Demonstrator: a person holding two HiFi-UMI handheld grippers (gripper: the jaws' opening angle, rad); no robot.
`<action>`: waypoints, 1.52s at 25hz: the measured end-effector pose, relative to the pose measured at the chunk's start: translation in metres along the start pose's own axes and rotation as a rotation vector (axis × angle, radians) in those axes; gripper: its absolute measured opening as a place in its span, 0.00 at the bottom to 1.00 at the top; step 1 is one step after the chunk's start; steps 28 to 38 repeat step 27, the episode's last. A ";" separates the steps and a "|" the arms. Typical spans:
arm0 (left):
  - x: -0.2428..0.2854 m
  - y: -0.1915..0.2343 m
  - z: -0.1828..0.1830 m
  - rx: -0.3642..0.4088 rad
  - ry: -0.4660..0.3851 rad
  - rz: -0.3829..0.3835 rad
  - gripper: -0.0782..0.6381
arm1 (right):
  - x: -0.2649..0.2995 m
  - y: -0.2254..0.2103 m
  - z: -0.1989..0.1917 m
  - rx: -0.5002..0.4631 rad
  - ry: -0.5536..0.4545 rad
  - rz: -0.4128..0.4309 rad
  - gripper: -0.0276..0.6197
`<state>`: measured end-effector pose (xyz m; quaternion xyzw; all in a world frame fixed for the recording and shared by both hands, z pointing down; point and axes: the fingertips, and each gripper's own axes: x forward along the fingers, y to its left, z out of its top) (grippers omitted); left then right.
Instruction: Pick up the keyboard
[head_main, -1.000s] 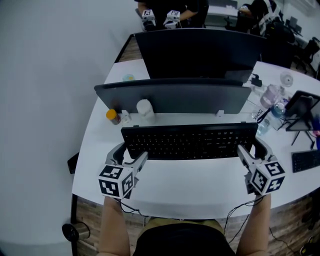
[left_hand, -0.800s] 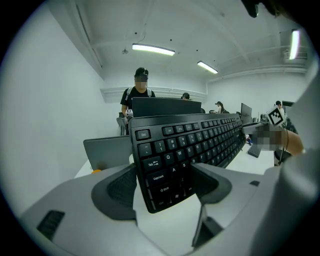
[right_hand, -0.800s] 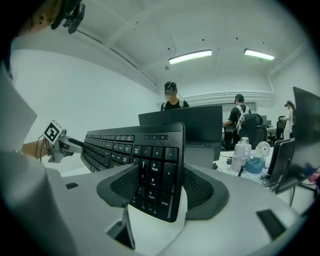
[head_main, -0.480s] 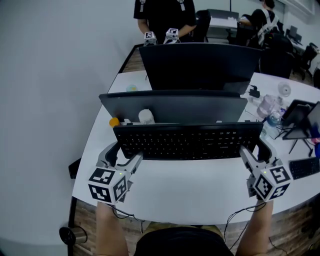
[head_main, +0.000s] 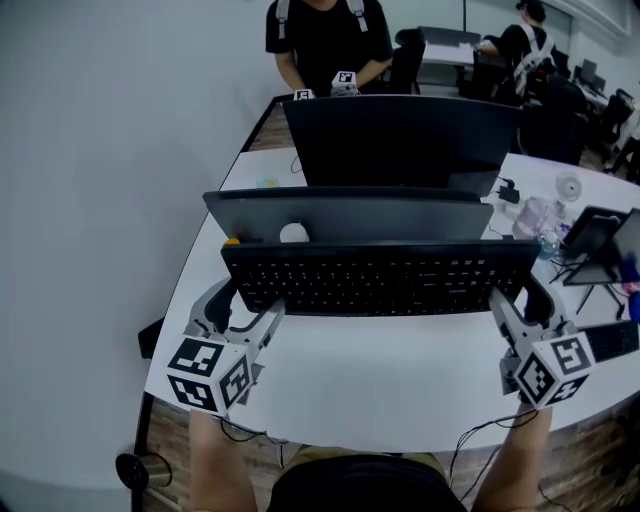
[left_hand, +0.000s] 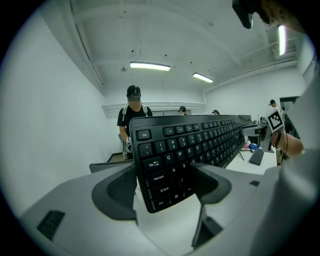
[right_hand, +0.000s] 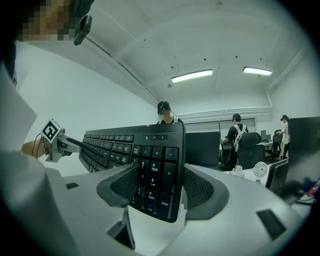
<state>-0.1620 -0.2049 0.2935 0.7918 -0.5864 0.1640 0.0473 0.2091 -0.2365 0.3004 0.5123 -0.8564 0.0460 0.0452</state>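
Holding keyboard (head_main: 375, 280) by both ends, clear of worktop (head_main: 380, 385)

Left gripper (head_main: 243, 306) clamps the keyboard's left end and right gripper (head_main: 520, 300) clamps its right end. Both sets of jaws stand wide since they span the board from near edge to far edge, pads pressed on. One grip per end likely keeps the long board from twisting or sagging. Keyboard sits keys up between the two grippers, above the white worktop
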 end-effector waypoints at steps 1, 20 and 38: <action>-0.002 0.000 0.002 0.000 -0.006 0.002 0.58 | -0.001 0.001 0.002 -0.004 -0.006 -0.001 0.49; -0.010 0.002 0.009 -0.001 -0.034 0.024 0.57 | -0.002 0.003 0.009 -0.013 -0.027 -0.002 0.49; -0.013 0.004 0.011 0.000 -0.048 0.024 0.57 | -0.005 0.006 0.015 -0.031 -0.039 -0.006 0.49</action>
